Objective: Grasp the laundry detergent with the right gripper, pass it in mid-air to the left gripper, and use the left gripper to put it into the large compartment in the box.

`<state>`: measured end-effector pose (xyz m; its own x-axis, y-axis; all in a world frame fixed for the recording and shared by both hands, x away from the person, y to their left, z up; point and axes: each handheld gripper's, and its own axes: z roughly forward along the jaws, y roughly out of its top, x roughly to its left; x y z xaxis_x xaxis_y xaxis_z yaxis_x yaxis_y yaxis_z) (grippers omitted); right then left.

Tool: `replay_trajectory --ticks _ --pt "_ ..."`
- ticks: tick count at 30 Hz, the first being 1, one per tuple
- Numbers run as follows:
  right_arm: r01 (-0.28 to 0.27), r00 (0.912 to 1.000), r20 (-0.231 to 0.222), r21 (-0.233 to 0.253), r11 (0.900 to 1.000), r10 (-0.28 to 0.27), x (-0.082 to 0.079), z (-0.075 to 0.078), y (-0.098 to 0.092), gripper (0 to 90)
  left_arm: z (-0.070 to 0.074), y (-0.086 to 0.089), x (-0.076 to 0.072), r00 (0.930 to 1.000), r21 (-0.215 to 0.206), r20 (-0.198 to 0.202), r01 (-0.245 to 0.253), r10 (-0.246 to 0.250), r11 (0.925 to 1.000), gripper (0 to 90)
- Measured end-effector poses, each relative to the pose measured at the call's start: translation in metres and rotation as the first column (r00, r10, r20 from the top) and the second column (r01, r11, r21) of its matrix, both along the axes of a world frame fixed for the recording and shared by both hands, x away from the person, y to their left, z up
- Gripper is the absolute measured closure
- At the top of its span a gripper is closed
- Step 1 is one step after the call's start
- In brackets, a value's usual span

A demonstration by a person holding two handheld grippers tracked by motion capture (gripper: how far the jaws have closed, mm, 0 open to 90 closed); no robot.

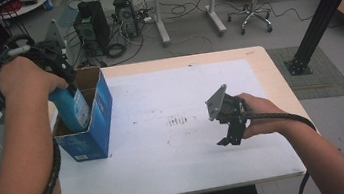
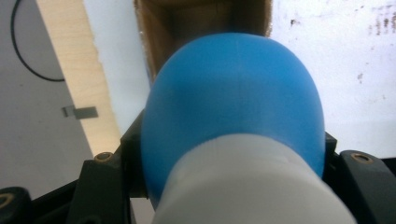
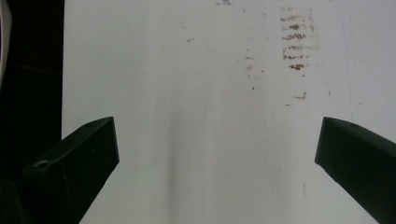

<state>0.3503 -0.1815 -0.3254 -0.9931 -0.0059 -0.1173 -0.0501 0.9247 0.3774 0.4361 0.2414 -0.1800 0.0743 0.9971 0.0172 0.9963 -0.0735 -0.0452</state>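
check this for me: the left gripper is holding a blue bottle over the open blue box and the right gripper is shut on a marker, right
Not quite. The right gripper is open and holds nothing, as the right gripper view shows. The left gripper does hold the blue bottle at the open blue box.

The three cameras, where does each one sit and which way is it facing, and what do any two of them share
High view: above the person's side, looking forward and down on the table; forearms, left gripper, right gripper.
Left gripper view: on the left gripper, looking down the bottle into the box.
Right gripper view: on the right gripper, facing the table, jaws apart.
Shared: the high view and the left gripper view both show the bottle and the box.
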Motion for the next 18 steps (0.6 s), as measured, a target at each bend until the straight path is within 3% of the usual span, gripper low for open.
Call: replay_trajectory --ticks 10,18 --pt "0.000 1.0000 0.004 0.001 1.000 0.000 -0.001 -0.001 0.000 0.0 -0.050 0.002 0.005 0.9997 0.001 -0.026 -0.006 0.006 1.0000 38.8" --pt "-0.003 1.0000 0.004 -0.003 1.000 0.003 -0.001 -0.002 0.001 0.0 -0.079 0.004 0.006 0.9990 -0.012 -0.045 -0.003 0.003 0.9999 38.8"
